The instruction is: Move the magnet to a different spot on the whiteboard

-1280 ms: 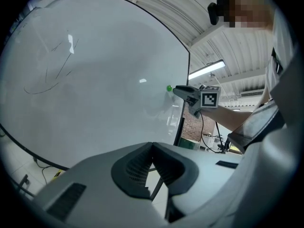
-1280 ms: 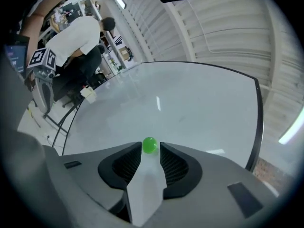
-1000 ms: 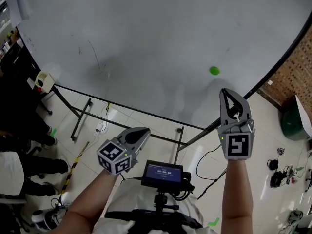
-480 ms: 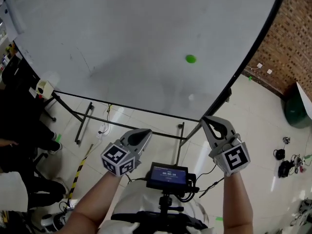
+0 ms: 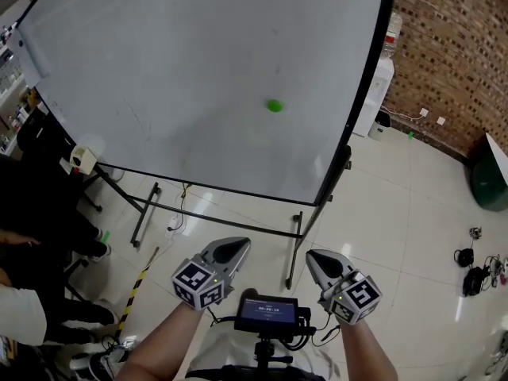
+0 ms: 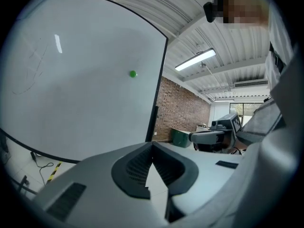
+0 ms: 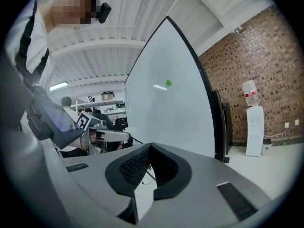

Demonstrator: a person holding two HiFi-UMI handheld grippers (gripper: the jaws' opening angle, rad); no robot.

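A small green magnet [image 5: 275, 105] sticks to the big whiteboard [image 5: 182, 70], right of its middle. Both grippers hang low in the head view, well short of the board and apart from the magnet. My left gripper [image 5: 231, 248] is shut with nothing between its jaws. My right gripper [image 5: 317, 259] is shut and empty too. In the left gripper view the magnet [image 6: 132, 73] shows far off above the closed jaws [image 6: 152, 145]. The right gripper view has the magnet [image 7: 168, 83] high on the board, beyond its closed jaws [image 7: 151, 147].
The whiteboard stands on a black frame with floor legs [image 5: 298, 244]. A water dispenser [image 5: 382, 82] and a brick wall [image 5: 452, 46] are at the right, with a green bin [image 5: 481, 182] and cables [image 5: 468, 267] on the floor. People [image 5: 32, 236] stand at the left.
My right gripper has dropped down and back from just below the magnet to near my body. The left gripper stays low. The magnet stays on the board.
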